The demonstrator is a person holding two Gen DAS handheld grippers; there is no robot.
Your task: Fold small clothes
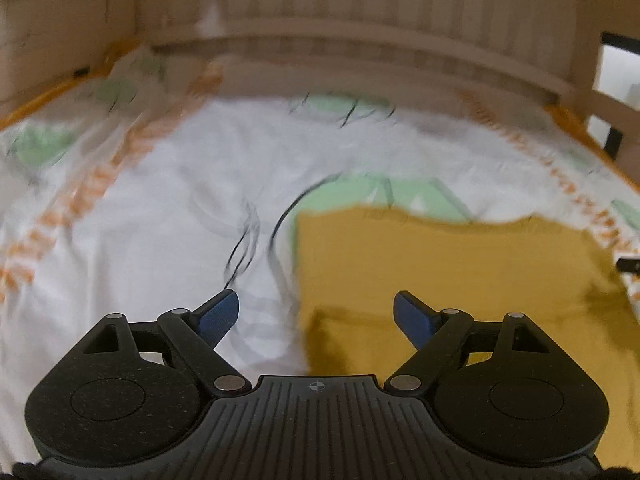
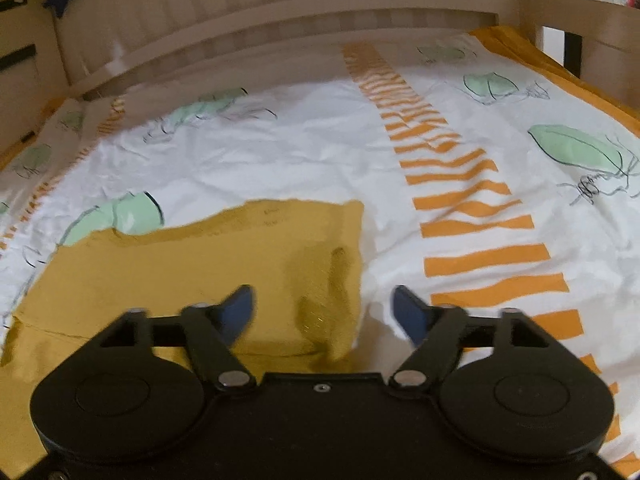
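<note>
Left gripper (image 1: 316, 316) jaws spread wide, holding nothing, hovering over left edge of mustard cloth (image 1: 460, 280). Right gripper (image 2: 324, 312) same, empty, over cloth's right edge (image 2: 200, 264). Cloth lies flat-ish on near part of printed bedsheet (image 2: 280, 148). Risk imo: pinch grabs sheet too, drags whole thing and wrecks fold.

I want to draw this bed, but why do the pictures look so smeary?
Left wrist view: the bedsheet and wooden headboard are smeared by motion blur. Right wrist view: sharper; the yellow garment has a clear edge, though the hand-held gripper looks slightly blurred.
</note>
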